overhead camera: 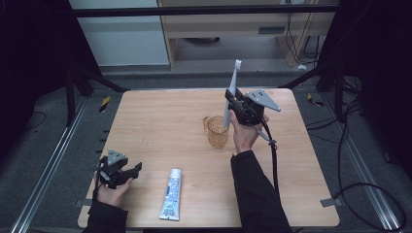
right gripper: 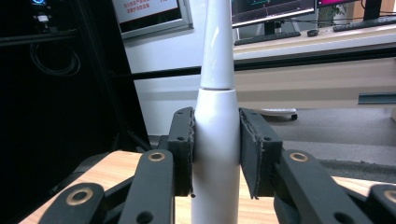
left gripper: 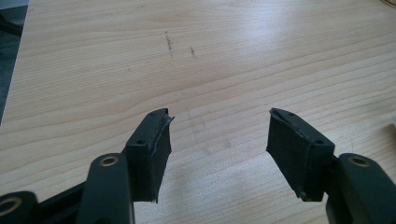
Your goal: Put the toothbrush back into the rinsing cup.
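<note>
A white electric toothbrush [overhead camera: 230,95] stands nearly upright with its bristle head up and its lower end inside a clear amber cup [overhead camera: 217,131] on the wooden table [overhead camera: 160,121]. My right gripper [overhead camera: 232,101] is shut on the toothbrush's handle just above the cup; in the right gripper view both pads press the white handle [right gripper: 216,154]. A toothpaste tube [overhead camera: 170,194] lies flat near the table's front edge. My left gripper [overhead camera: 132,171] rests low at the front left, open, with bare wood between its pads [left gripper: 154,154].
Aluminium rails run along the floor on both sides of the table. Cables trail on the floor at the right. A wooden desk and a white panel stand beyond the far edge. Monitors and a keyboard sit on a desk in the right gripper view.
</note>
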